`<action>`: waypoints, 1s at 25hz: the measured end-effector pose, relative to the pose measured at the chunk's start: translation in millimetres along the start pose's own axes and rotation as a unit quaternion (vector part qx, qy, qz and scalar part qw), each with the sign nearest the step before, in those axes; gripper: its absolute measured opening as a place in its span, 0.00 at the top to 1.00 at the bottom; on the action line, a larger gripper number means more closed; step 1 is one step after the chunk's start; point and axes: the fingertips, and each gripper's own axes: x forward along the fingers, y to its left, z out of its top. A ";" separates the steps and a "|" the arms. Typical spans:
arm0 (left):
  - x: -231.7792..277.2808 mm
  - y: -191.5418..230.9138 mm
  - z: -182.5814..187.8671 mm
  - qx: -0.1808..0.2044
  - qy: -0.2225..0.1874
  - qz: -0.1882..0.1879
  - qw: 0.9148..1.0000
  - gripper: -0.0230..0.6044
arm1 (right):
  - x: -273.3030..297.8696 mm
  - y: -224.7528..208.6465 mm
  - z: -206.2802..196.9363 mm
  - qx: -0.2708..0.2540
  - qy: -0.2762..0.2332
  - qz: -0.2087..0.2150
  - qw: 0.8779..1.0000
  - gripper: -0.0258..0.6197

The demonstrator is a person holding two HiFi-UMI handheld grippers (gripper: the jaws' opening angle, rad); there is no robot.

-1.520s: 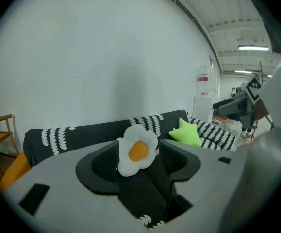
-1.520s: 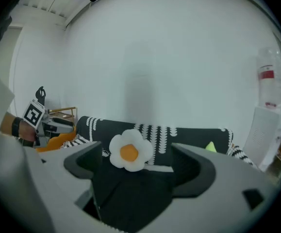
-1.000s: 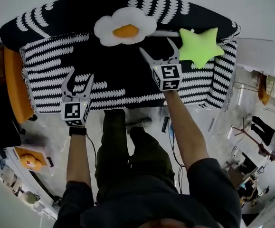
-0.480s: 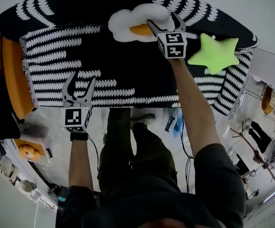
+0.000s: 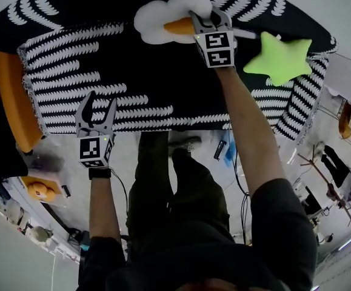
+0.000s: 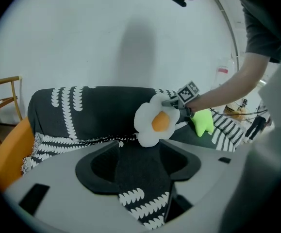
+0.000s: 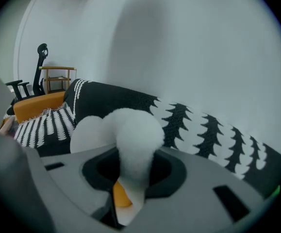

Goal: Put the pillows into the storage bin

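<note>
A fried-egg pillow [image 5: 160, 18], white with an orange yolk, leans on the sofa's backrest. My right gripper [image 5: 207, 18] is at its right edge. Its jaws have just been closing, and in the right gripper view the white lobe of the egg pillow [image 7: 133, 135] is pinched between them at my right gripper [image 7: 133, 174]. A lime-green star pillow [image 5: 281, 58] lies to the right on the sofa. My left gripper [image 5: 96, 105] hovers open over the seat's front with nothing in it. In the left gripper view the egg pillow [image 6: 155, 121] lies beyond my left gripper [image 6: 139, 161].
The sofa wears a black-and-white patterned throw [image 5: 90, 65], and its orange arm [image 5: 11, 102] shows at the left. A clear container with an orange thing [image 5: 39, 193] sits on the floor at lower left. A wooden chair [image 6: 4, 98] stands left of the sofa. Cables and clutter lie right.
My right gripper swung left from beside the star pillow to the egg pillow and closed on its edge. My left gripper sank a little towards the seat's front, still open.
</note>
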 end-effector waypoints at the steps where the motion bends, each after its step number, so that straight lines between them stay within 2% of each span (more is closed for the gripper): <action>1: 2.9 -3.5 4.3 0.003 -0.003 -0.003 1.000 0.55 | -3.0 -1.2 1.1 0.003 -0.002 0.001 1.000 0.79; 9: 16.0 -19.9 38.5 0.032 -0.019 -0.023 0.999 0.55 | -53.2 -12.1 22.6 0.028 -0.050 -0.015 0.998 0.80; 13: 23.0 -47.9 62.8 0.051 -0.029 -0.041 0.997 0.55 | -104.9 -43.0 28.0 0.048 -0.075 -0.045 0.995 0.80; 16: 34.9 -82.5 85.6 0.074 -0.038 -0.068 0.994 0.55 | -154.6 -77.1 20.2 0.065 -0.089 -0.081 0.991 0.80; 22: 65.5 -194.3 125.1 0.139 -0.049 -0.153 0.977 0.55 | -287.2 -157.9 -40.9 0.115 -0.095 -0.184 0.972 0.80; 25: 78.2 -271.5 136.9 0.175 -0.051 -0.207 0.961 0.55 | -372.0 -190.8 -92.2 0.147 -0.083 -0.245 0.955 0.80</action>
